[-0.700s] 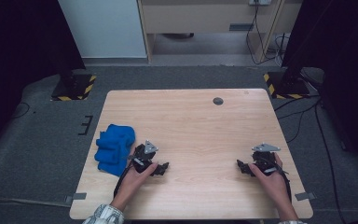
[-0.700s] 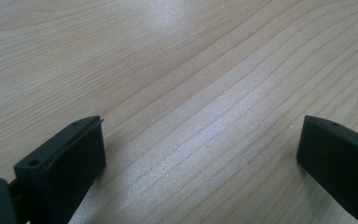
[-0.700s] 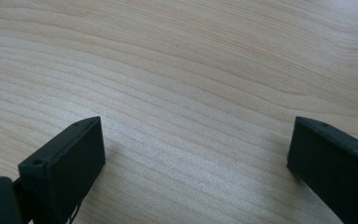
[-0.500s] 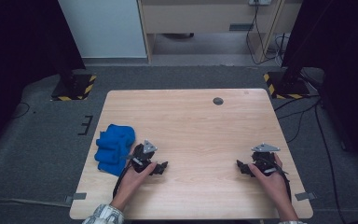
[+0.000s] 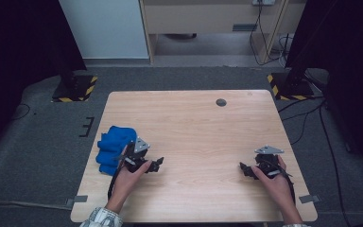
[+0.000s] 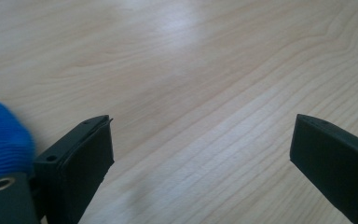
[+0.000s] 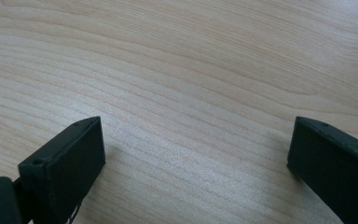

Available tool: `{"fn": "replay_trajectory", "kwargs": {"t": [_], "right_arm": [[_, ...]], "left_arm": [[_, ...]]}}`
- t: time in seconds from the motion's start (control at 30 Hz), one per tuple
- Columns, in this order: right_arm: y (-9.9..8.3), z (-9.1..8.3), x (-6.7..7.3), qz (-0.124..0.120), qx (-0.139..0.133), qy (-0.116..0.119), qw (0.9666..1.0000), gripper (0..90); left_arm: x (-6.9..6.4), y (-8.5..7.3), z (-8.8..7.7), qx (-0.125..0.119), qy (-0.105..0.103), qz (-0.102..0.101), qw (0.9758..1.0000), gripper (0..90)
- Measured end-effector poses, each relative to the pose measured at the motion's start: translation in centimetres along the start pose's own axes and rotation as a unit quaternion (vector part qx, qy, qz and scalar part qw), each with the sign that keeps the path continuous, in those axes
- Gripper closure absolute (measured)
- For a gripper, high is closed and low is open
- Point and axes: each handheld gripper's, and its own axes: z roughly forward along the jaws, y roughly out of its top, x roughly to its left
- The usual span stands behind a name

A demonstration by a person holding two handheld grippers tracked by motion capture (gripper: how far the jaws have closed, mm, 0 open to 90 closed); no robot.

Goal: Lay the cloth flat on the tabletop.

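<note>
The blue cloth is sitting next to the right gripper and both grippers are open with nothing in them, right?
Not quite. The blue cloth lies beside the left gripper, not the right gripper; the high view shows it at the table's left edge. The rest holds: in each gripper view the jaws stand wide apart over bare wood.

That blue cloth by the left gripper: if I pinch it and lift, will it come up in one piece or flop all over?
The blue cloth lies bunched in soft folds, so it will probably droop and unfold when lifted rather than hold its shape. Its ribbed knit surface in the left gripper view suggests the fingers should grip without slipping. It looks light; a push would likely crumple it.
</note>
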Motion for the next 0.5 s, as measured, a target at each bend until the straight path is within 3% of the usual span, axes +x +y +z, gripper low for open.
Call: {"fn": "replay_trajectory", "kwargs": {"t": [0.17,0.3,0.5], "right_arm": [[0.0,0.0,0.0,0.000,0.000,0.000,1.0000,4.0],[0.0,0.0,0.0,-0.001,0.000,0.000,1.0000,4.0],[0.0,0.0,0.0,-0.001,0.000,0.000,1.0000,4.0]], "left_arm": [[1.4,0.1,-1.6,-0.022,0.016,-0.015,0.9995,5.5],[2.9,0.2,-2.9,-0.032,0.054,-0.017,0.9979,7.1],[4.6,-0.3,-4.0,-0.042,0.067,-0.038,0.9962,6.9]]}}
